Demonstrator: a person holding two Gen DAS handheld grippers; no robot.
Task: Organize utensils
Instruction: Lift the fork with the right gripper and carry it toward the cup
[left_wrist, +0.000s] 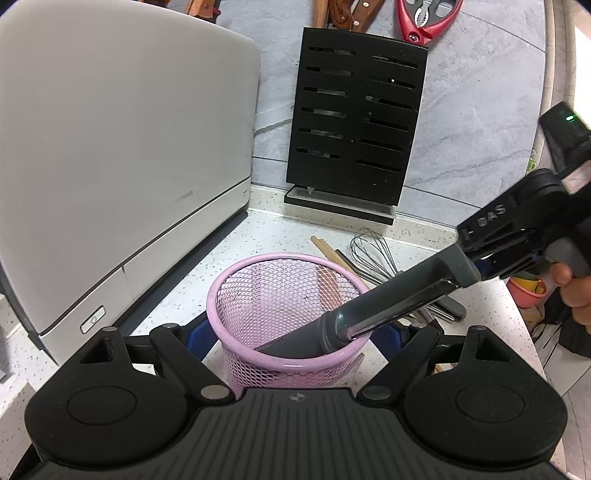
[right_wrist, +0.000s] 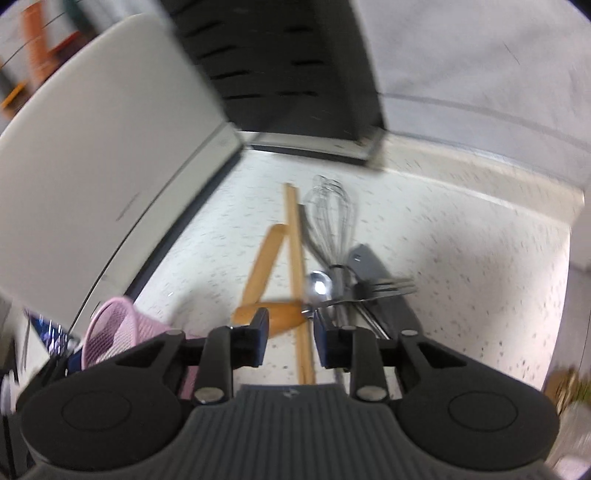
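A pink mesh cup (left_wrist: 258, 295) stands on the speckled counter between the pads of my left gripper (left_wrist: 293, 336), which press on its two sides. A grey-handled knife (left_wrist: 399, 295) leans in the cup, blade down, handle pointing up to the right. My right gripper (left_wrist: 476, 243) is at the handle's far end. In the right wrist view my right gripper (right_wrist: 290, 334) has its pads apart with nothing between them. It hovers over a pile of a whisk (right_wrist: 330, 218), wooden sticks (right_wrist: 295, 258), a wooden spatula (right_wrist: 264, 258), a spoon (right_wrist: 319, 286) and a fork (right_wrist: 388, 288). The pink cup (right_wrist: 110, 325) is at its lower left.
A large white appliance (left_wrist: 110, 166) fills the left. A black slotted knife block (left_wrist: 354, 125) stands against the grey wall, with red-handled shears (left_wrist: 424, 18) and wooden handles above it. The counter's edge (left_wrist: 517, 314) runs down the right. The right wrist view is blurred.
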